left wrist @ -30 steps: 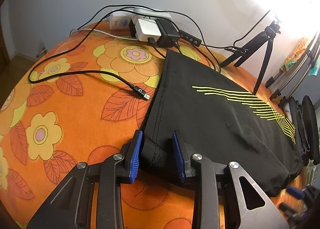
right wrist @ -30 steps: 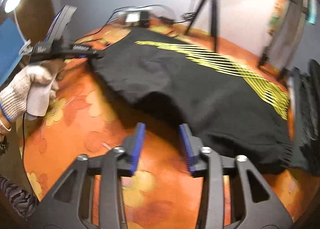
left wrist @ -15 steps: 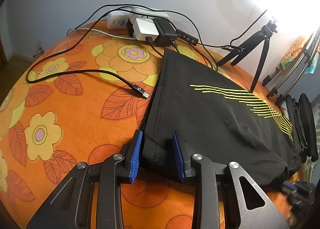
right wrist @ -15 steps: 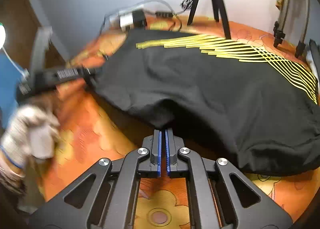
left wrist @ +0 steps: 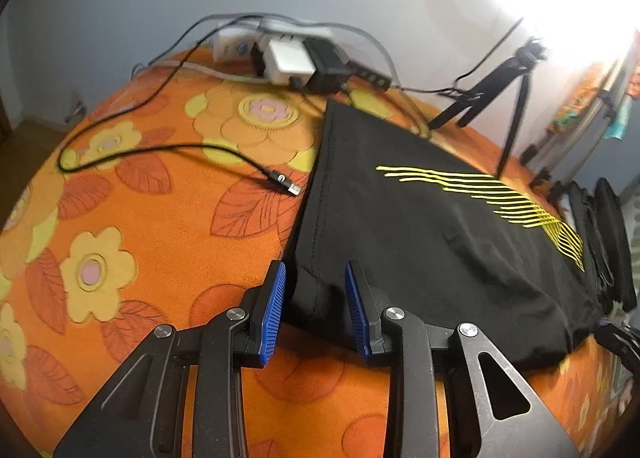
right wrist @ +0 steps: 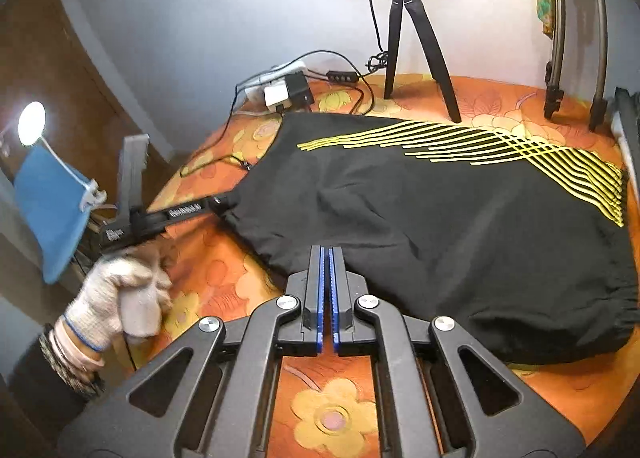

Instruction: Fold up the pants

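Observation:
Black pants with yellow stripes lie folded on the orange flowered bed. My left gripper is open, its blue pads on either side of the pants' near hem corner. In the right wrist view the pants fill the middle. My right gripper is shut at the pants' near edge; whether cloth is pinched between the pads I cannot tell. The left gripper shows there too, held by a gloved hand, its tip at the pants' left corner.
A power strip with chargers and loose cables lie at the bed's far edge. A small black tripod stands behind the pants. Stand legs and dark folded items are at the right.
My right gripper has shut and moved in to the pants' near edge. The left gripper has stayed open at the hem corner.

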### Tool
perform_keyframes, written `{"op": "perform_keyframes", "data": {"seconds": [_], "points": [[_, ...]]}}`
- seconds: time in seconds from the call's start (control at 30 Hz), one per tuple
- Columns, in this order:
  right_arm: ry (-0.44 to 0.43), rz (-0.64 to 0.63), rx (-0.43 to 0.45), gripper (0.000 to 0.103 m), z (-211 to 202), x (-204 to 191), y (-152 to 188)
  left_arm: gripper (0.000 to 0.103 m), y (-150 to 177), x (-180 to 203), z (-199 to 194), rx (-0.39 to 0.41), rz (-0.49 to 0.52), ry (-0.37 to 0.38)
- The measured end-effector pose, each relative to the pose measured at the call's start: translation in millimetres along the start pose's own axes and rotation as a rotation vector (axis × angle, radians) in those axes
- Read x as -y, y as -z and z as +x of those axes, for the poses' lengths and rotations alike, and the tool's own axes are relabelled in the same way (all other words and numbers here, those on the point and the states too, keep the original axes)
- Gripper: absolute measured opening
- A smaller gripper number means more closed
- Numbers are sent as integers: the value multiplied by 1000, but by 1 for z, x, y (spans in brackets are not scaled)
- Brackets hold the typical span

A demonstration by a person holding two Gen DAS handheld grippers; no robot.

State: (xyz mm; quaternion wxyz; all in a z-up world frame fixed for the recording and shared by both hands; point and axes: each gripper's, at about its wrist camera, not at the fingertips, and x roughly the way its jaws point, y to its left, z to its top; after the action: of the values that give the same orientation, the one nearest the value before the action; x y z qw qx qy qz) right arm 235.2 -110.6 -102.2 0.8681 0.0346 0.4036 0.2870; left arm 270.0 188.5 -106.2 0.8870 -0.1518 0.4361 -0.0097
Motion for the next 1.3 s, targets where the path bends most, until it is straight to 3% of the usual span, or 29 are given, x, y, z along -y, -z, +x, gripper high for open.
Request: {"op": "perform_keyframes", "data": {"seconds": [0.07, 0.23, 0.33, 0.4, 0.43, 0.47, 0.5, 0.57, 0.67, 0.77, 0.83, 0.87, 0.93, 1.0, 1.07, 1.3], "points": [[22, 0, -25, 3, 0, 7, 4, 29, 4, 4, -15, 18, 30, 24], [142, 46, -57, 3, -10, 51, 19, 30, 27, 46, -46, 9, 180, 219], [218, 98, -54, 6, -27, 81, 27, 42, 49, 82, -47, -49, 265, 356], [263, 137, -50, 18, -37, 98, 32, 45, 60, 105, -40, -104, 290, 435], [282, 158, -47, 31, -42, 106, 35, 45, 63, 114, -37, -120, 295, 458], [305, 178, -42, 38, -48, 115, 38, 45, 65, 122, -34, -131, 297, 481], [338, 194, -40, 38, -53, 123, 41, 45, 66, 130, -29, -135, 293, 494], [394, 222, -46, 38, -59, 136, 46, 47, 65, 142, -22, -136, 309, 480], [391, 305, -48, 38, -68, 153, 51, 47, 63, 155, -11, -137, 328, 442], [353, 326, -27, 40, -79, 153, 51, 47, 64, 155, -9, -134, 318, 439], [255, 337, 5, 42, -90, 146, 51, 47, 64, 156, -7, -134, 327, 458], [254, 338, 26, 42, -95, 143, 50, 45, 65, 157, -7, -131, 340, 463], [349, 317, 58, 46, -107, 141, 50, 42, 67, 158, -5, -139, 345, 478], [417, 349, 70, 54, -111, 149, 53, 29, 69, 159, -2, -147, 347, 486], [435, 406, 54, 55, -112, 162, 58, 15, 71, 157, -2, -145, 358, 486], [479, 435, -30, 55, -86, 186, 64, 11, 78, 163, -5, -166, 410, 465]]}}
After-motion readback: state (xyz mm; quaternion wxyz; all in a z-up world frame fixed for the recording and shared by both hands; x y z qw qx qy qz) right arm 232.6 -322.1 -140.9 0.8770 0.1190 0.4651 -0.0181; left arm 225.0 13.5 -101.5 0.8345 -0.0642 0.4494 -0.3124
